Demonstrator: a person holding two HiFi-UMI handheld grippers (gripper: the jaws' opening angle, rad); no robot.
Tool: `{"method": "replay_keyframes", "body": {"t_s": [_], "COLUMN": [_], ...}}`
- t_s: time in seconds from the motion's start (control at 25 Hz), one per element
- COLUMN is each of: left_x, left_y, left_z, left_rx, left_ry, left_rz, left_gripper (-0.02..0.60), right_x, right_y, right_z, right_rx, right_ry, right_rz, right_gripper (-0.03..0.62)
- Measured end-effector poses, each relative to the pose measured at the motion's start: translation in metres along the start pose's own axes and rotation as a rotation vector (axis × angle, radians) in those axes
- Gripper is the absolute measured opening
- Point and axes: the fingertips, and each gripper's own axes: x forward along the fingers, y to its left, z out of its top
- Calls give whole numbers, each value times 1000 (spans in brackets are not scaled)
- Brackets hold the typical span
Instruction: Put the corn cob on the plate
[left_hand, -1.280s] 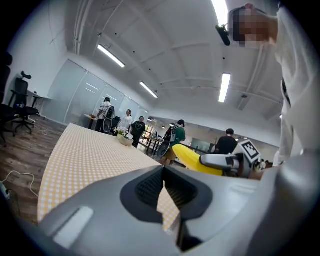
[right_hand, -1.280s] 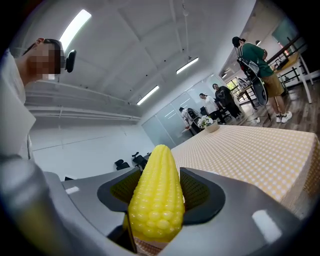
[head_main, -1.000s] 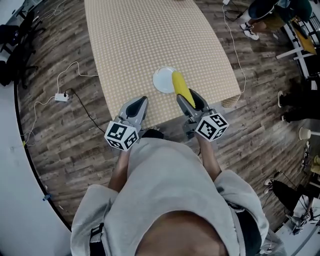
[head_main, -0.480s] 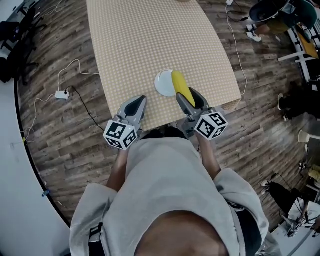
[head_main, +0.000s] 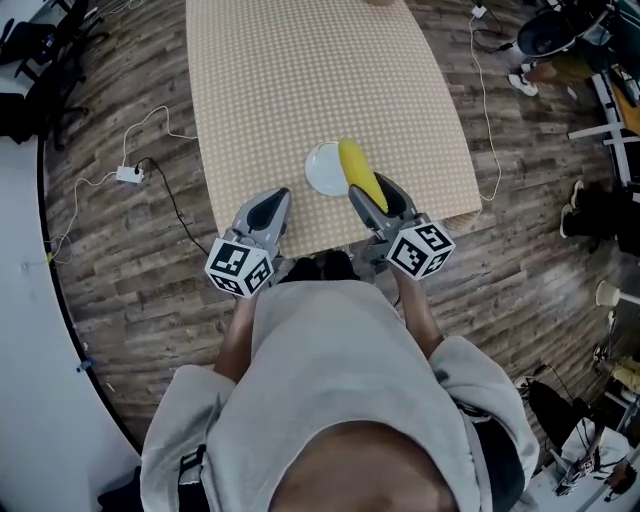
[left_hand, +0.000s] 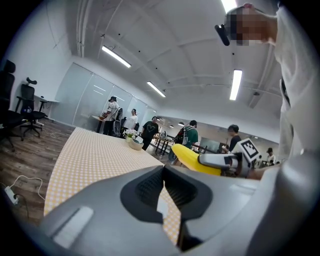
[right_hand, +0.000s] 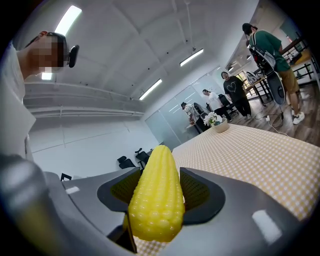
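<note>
**Yellow cob in the grip, plate just ahead: setting it down well**

Yellow and knobbly, the tapered yellow corn cob sits lengthwise between the jaws of the right claw. The ribbed pads pinch its thick end from both sides, and the pointed end sticks out well past the tips. From the head view, that free end overlaps the right rim of the round white plate. The plate lies just ahead of the right claw and a little to its left, on the tan checked tablecloth. The cob looks raised above the cloth and not resting on anything.

The left claw carries nothing. Its jaws are pressed together at the tips, and its own view shows only cloth beyond them. It hangs off to the side of the right claw, near the table's front edge and clear of the plate.

The step in hand appears to be the carry to the plate. To do it well, the right claw probably needs to go a little further forward and to its left. That would bring the cob's middle, and not only its tip, over the plate's centre.

The cob is round and would likely roll, so a low release matters. The claw should come down until the cob nearly touches the plate, lying flat, before the jaws spread. It should then back straight out along the cob's length so the pads do not drag it off the rim. The plate is light-looking and may slide if nudged.
</note>
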Motion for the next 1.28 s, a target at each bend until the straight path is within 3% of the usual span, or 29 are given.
{"method": "replay_keyframes", "body": {"t_s": [0.56, 1.28], "left_x": [15, 15], "left_y": [-1, 5], "left_z": [-18, -116], "left_rx": [-34, -166], "left_ry": [43, 208], "left_rz": [34, 46], "left_gripper": [8, 8], "right_x": [2, -1], "right_y": [-28, -63], "right_z": [-18, -115], "right_rx": [41, 105], "right_ry": [69, 248], "right_rz": [0, -46], "right_gripper": [255, 255]}}
